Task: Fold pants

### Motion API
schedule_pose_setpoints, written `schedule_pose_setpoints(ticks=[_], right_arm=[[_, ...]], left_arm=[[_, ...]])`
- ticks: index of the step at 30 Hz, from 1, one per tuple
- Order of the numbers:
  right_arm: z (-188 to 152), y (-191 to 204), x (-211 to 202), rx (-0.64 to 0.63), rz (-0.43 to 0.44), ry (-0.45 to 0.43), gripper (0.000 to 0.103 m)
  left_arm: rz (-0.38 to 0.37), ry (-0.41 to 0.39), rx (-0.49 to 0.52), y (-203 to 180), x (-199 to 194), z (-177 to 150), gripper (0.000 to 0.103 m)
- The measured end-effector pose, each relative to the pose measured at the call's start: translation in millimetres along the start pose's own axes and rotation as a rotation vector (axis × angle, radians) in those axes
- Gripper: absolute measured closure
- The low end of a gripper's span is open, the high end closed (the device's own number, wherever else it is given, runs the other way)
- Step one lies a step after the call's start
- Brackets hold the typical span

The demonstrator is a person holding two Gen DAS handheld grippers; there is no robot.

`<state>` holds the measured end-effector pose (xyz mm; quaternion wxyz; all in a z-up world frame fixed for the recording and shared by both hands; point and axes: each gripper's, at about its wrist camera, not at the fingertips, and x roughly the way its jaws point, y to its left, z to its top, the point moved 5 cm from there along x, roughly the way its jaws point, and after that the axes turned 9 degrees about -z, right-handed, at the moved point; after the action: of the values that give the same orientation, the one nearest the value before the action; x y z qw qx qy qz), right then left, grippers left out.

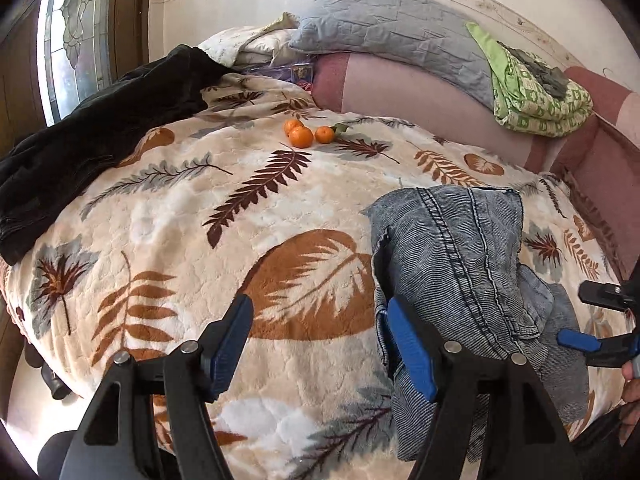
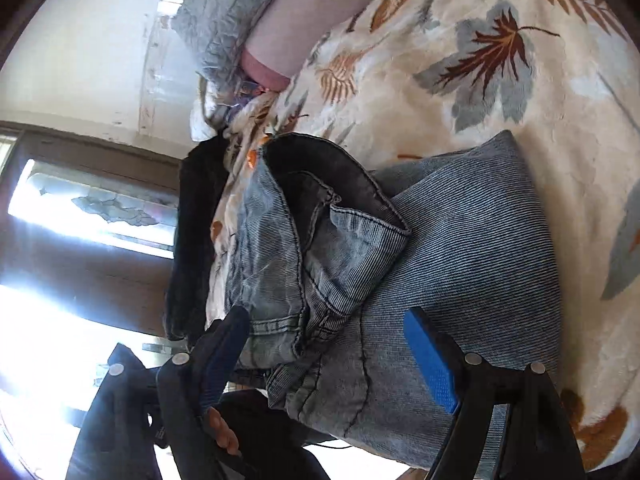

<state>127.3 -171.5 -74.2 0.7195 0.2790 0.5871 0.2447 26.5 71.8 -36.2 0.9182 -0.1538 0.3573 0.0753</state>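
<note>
Folded blue-grey jeans (image 1: 460, 256) lie on the leaf-patterned blanket (image 1: 248, 216) at the right of the left wrist view. My left gripper (image 1: 316, 332) stands open over bare blanket, and its right finger (image 1: 408, 352) overlaps the jeans' left edge. My right gripper (image 1: 588, 316) shows at the far right edge, open. In the right wrist view the jeans (image 2: 460, 240) fill the middle, with a hem and a pocket folded on top. There the right gripper (image 2: 328, 356) stands open and straddles the jeans' near end, without its pads pressing on them.
A black garment (image 1: 100, 120) lies across the bed's far left. Three oranges (image 1: 304, 134) sit mid-bed. Behind them are a pink bolster (image 1: 420, 96), a grey pillow (image 1: 392, 28) and a folded green cloth (image 1: 540, 96). A hand (image 2: 222, 428) shows below the jeans.
</note>
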Motion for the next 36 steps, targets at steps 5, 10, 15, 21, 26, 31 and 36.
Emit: schedule_pose_setpoints(ticks=[5,10,15,21,26,31,36], right_arm=[[14,0,29,0.075,-0.084,0.024,0.022],[23,5,36,0.072,-0.188,-0.008,0.075],[22,20,27,0.028,-0.206,-0.061,0.095],[13,89,-44,-0.115,-0.105,-0.211,0.099],[-29,85,-104,-0.159,-0.078,-0.335,0.099],[-48,4,-66,-0.019,-0.15,-0.223,0.099],[-44,-52,-37,0.104,-0.125,-0.133,0.095]], left_arm=[[-0.035,-0.029,-0.018,3,7,6,0.032],[-0.062,0.016,-0.027,4,23,6,0.03],[-0.08,0.03,-0.059,7,29,6,0.029],[-0.119,-0.019,-0.061,-4,10,15,0.029],[-0.187,-0.093,0.095,-44,-21,22,0.029],[-0.17,-0.024,0.137,-56,0,11,0.029],[-0.152,-0.044,0.07,-35,-7,8,0.029]])
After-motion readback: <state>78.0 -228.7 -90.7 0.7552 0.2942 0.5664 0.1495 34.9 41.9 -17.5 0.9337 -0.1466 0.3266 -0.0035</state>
